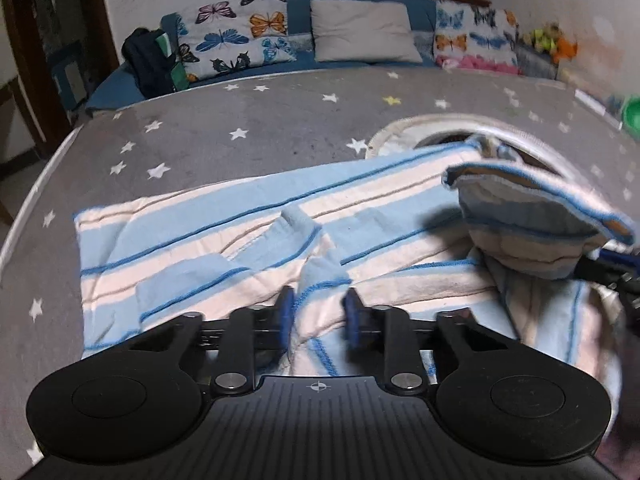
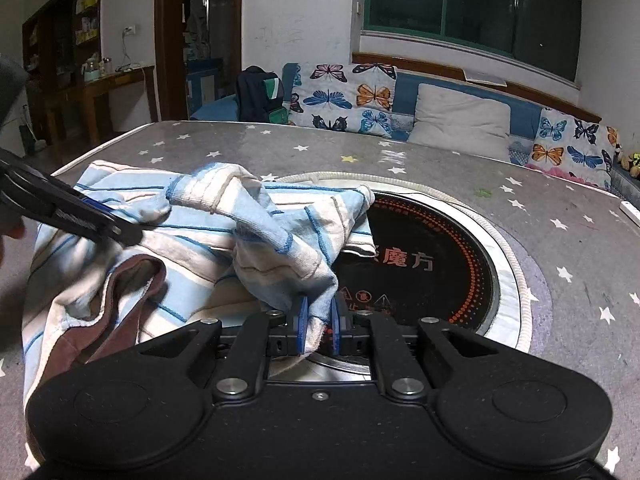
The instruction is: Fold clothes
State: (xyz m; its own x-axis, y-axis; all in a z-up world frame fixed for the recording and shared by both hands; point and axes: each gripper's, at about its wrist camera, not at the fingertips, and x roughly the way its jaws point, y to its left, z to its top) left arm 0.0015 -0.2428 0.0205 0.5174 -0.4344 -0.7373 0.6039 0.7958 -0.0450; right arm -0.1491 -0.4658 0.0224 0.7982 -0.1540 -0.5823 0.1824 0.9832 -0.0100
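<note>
1. The striped garment [image 1: 224, 236] lies on the grey star-patterned table [image 1: 224, 120], partly flattened, with its long axis running across the left wrist view from the near-left corner toward the far right, where its edge laps over the round black cooktop [image 2: 432, 264] set into the table.

2. Your left gripper [image 1: 319, 314] has a raised ridge of the striped cloth between its blue pads. The jaws stand narrow and seem to pinch that fold, though blur keeps you from seeing firm contact on both sides.

3. Your right gripper [image 2: 318, 324] is clenched on a bunched corner of the same cloth, lifted off the table so the fabric drapes back toward the brown collar [image 2: 132, 276] (this hanging flap is the one seen at the right of the left wrist view).

4. The flat bulk of the garment lies ahead and to the left of both grippers. The left one sits nearer the garment's middle, the right one nearer the cooktop end.

5. Judging from this, the next fold likely carries the lifted right-hand flap across the long axis onto the flat part.

6. Beyond the table stand butterfly cushions [image 2: 344, 92] and a dark backpack [image 2: 258, 94].
</note>
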